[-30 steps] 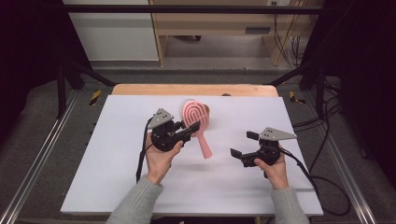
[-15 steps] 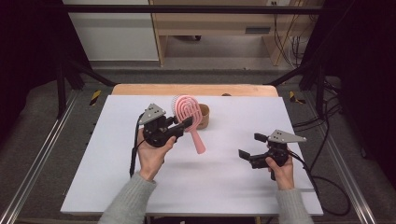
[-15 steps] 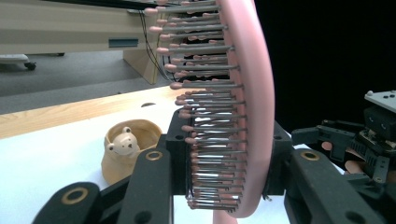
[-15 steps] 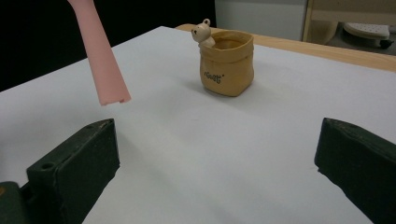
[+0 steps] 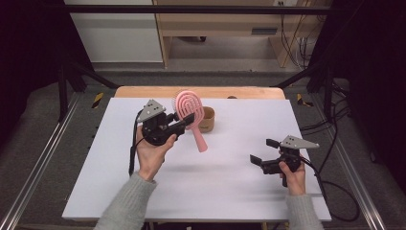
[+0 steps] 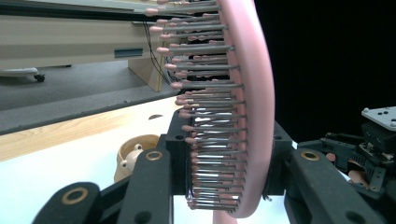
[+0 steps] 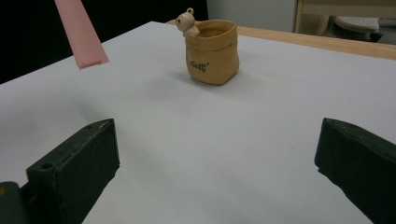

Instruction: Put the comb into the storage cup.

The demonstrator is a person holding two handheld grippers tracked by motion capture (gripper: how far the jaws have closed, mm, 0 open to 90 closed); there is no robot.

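A pink hairbrush [image 5: 187, 111] is lifted off the white table [image 5: 230, 191], its handle [image 5: 200, 140] hanging down toward the front. My left gripper [image 5: 184, 119] is shut on the brush head; in the left gripper view the bristles [image 6: 210, 121] sit between the two black jaws. Just behind the brush stands a small tan pot with a bear figure [image 5: 208, 120], also seen in the right gripper view [image 7: 212, 51]. My right gripper [image 5: 262, 152] rests low at the table's right, open, nothing between its jaws. The handle tip [image 7: 81, 35] hangs at the upper left of its view.
A wooden strip [image 5: 201, 91] runs along the table's far edge. Metal rails [image 5: 38, 167] flank the table, and cables [image 5: 330, 182] trail at the right. A wooden bench [image 5: 225, 24] and a white cabinet [image 5: 115, 33] stand behind.
My left gripper has raised the pink brush off the table and carried it left and back. The right gripper has drifted slightly toward the front right.
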